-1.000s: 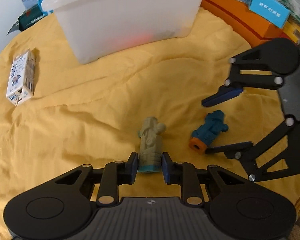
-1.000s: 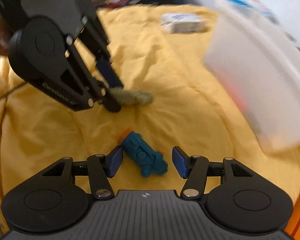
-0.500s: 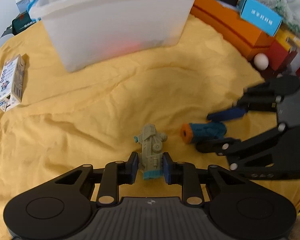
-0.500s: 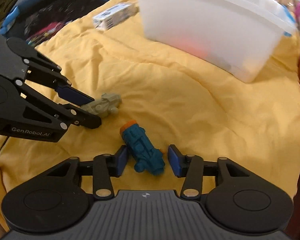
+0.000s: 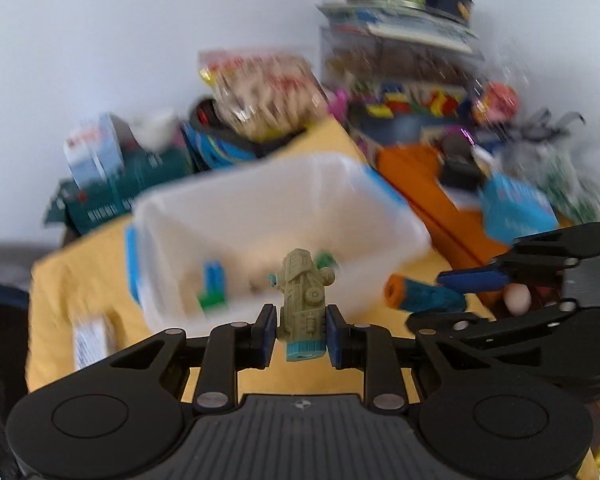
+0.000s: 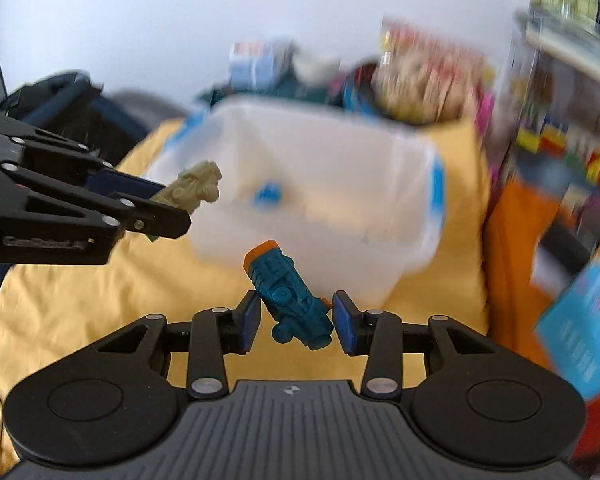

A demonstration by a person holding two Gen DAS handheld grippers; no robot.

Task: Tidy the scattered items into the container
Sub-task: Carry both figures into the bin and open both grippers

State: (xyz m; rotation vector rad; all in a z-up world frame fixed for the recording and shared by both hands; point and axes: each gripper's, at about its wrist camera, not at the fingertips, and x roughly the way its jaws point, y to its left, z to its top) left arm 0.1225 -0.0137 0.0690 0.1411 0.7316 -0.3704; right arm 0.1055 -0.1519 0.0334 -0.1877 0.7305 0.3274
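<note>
My left gripper [image 5: 298,334] is shut on a grey-green toy figure [image 5: 302,300] with a teal base and holds it in the air in front of the white plastic container [image 5: 384,216]. My right gripper [image 6: 296,322] is shut on a teal toy with an orange end [image 6: 288,300], also lifted near the container [image 6: 412,168]. Each gripper shows in the other's view: the right one [image 5: 452,296] with the teal toy [image 5: 424,298], the left one [image 6: 156,204] with the green figure [image 6: 196,186]. Small blue and green pieces [image 5: 212,284] lie inside the container.
A yellow cloth [image 6: 80,300] covers the table. A small white carton [image 5: 88,340] lies on the cloth at the left. Orange boxes [image 5: 416,176], a blue box [image 5: 516,208] and a blurred stack of toy and snack packages [image 5: 396,80] stand behind and right of the container.
Both grippers have lifted their toys off the cloth and moved up toward the container. The views now look over its rim, and the scene is blurred by motion.
</note>
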